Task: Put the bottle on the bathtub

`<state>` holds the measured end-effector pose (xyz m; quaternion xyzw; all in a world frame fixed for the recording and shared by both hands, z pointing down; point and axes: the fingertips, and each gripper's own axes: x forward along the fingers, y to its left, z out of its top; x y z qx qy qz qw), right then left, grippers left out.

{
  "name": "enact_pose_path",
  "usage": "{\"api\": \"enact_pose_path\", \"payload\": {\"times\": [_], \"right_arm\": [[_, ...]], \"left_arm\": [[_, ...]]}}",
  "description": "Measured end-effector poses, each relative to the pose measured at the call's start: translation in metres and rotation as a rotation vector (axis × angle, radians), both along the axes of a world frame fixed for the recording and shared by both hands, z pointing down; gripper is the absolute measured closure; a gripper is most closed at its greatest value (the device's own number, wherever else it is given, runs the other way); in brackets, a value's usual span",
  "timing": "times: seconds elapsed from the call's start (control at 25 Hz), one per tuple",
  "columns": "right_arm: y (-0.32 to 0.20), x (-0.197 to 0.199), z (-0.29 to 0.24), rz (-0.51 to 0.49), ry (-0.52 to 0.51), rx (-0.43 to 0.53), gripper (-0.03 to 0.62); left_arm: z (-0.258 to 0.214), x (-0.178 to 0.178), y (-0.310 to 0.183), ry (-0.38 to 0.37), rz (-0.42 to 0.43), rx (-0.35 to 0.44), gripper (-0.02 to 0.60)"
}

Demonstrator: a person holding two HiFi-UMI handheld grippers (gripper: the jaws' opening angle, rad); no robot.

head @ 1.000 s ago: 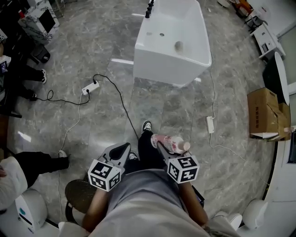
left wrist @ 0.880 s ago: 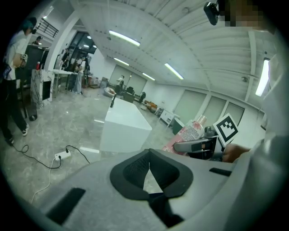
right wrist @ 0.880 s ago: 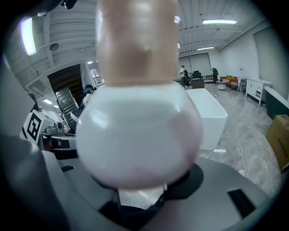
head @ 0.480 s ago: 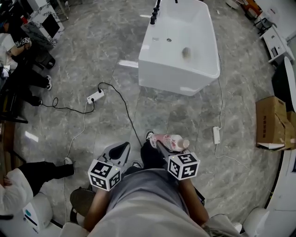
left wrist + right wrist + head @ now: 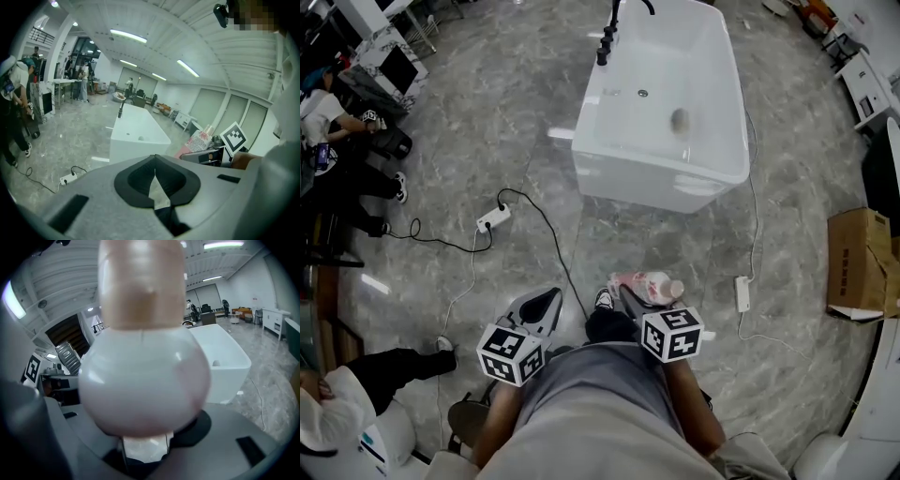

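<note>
A pink-and-white bottle [image 5: 645, 286] with a tan cap lies crosswise in my right gripper [image 5: 630, 292], which is shut on it at waist height. In the right gripper view the bottle [image 5: 143, 362] fills the middle, cap end towards the camera. The bottle [image 5: 200, 140] also shows at the right of the left gripper view. My left gripper [image 5: 541, 306] is shut with nothing in it, its jaws meeting in a thin line [image 5: 154, 180]. The white bathtub [image 5: 666, 103] stands ahead on the floor, well beyond both grippers, with a black faucet [image 5: 609, 36] at its far left end.
A black cable and a white power strip [image 5: 492, 219] lie on the marble floor to the left. Another power strip [image 5: 742, 293] lies to the right. Cardboard boxes [image 5: 862, 251] stand at the right edge. People and desks are at the far left [image 5: 337, 122].
The bathtub has slid lower and larger in the head view, so I am closer to it. Both grippers have kept their pose, the bottle still held.
</note>
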<state>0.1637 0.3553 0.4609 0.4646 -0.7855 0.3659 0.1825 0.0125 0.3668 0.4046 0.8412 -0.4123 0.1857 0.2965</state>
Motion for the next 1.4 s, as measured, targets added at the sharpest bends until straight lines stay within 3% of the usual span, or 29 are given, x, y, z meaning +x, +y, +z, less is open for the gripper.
{"api": "enact_pose_path", "payload": {"times": [0.28,0.44,0.64,0.76,0.96,1.4], "right_arm": [[-0.06,0.02,0.011,-0.022,-0.02,-0.001,0.368],[-0.075,0.023,0.013,-0.031,-0.023,-0.01,0.368],[-0.089,0.016,0.017,-0.035,-0.046,-0.024,0.368],[-0.103,0.013,0.022,-0.049,-0.025,-0.024,0.368],[-0.145,0.009,0.019,-0.076,0.024,0.001,0.368],[-0.27,-0.015,-0.004,-0.026,0.046,0.009,0.368]], "left_arm": [[0.004,-0.004,-0.045,-0.023,-0.108,-0.012,0.575],[0.006,-0.003,-0.055,-0.071,-0.113,-0.009,0.575],[0.007,-0.005,-0.067,-0.048,-0.125,-0.016,0.575],[0.012,-0.011,-0.083,-0.097,-0.119,0.013,0.575],[0.014,-0.011,-0.137,-0.068,-0.104,0.031,0.575],[-0.016,-0.027,-0.285,-0.009,-0.016,0.085,0.575]]}}
